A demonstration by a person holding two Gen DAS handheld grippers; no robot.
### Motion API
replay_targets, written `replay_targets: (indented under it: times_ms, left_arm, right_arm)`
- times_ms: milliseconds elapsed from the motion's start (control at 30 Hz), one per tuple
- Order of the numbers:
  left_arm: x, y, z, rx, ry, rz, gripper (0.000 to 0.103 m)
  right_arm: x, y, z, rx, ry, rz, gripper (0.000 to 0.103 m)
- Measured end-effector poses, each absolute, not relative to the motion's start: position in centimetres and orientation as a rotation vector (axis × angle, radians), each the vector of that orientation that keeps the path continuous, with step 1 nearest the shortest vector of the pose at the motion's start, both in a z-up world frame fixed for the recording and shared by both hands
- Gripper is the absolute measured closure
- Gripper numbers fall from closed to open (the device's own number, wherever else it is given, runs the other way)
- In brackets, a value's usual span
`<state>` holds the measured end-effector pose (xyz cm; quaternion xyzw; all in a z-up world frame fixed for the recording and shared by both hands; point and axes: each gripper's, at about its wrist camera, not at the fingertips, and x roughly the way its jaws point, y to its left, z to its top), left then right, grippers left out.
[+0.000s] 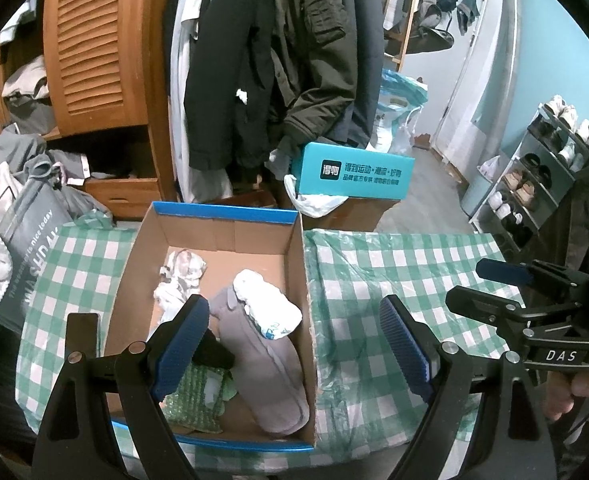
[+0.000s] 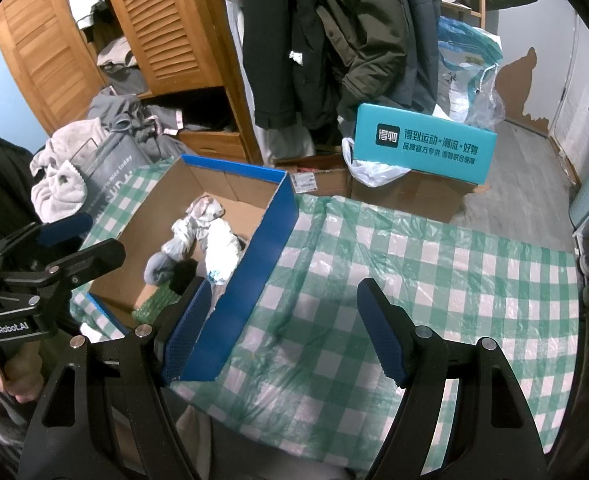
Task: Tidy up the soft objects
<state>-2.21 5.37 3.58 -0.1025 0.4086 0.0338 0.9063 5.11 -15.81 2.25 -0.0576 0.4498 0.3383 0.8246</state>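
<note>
Socks [image 1: 260, 354] in box [image 1: 300, 280] — beneath left hand-held gripper [image 1: 294, 344]

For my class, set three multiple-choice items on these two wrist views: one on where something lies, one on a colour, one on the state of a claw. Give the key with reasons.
1. Where does the grey sock lie?
A. Inside the cardboard box
B. On the checked cloth to the right of the box
C. On top of the teal carton

2. What colour is the outer wall of the cardboard box?
A. Red
B. Blue
C. Yellow

3. How is the right claw?
A. Shut on a sock
B. Shut on the box wall
C. Open, holding nothing

Key:
1 A: the sock rests on the box floor beside the white sock and the green cloth.
2 B: the right wrist view shows the blue side wall.
3 C: its fingers stand wide apart over the green checked tablecloth, with nothing between them.
</note>
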Motion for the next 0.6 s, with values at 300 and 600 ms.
replay_targets:
  times_ms: [300, 600]
  left_arm:
    - [-2.08, 5.3, 3.64, -0.212, 0.849, 0.062, 0.015]
    - [-1.9, 5.25, 3.72, -0.211, 0.849, 0.056, 0.015]
  right_arm:
    - [5.1, -15.73, 2.33, -0.123, 0.956, 0.719, 0.028]
    - [5.13, -15.75, 2.36, -0.123, 0.957, 0.72, 0.028]
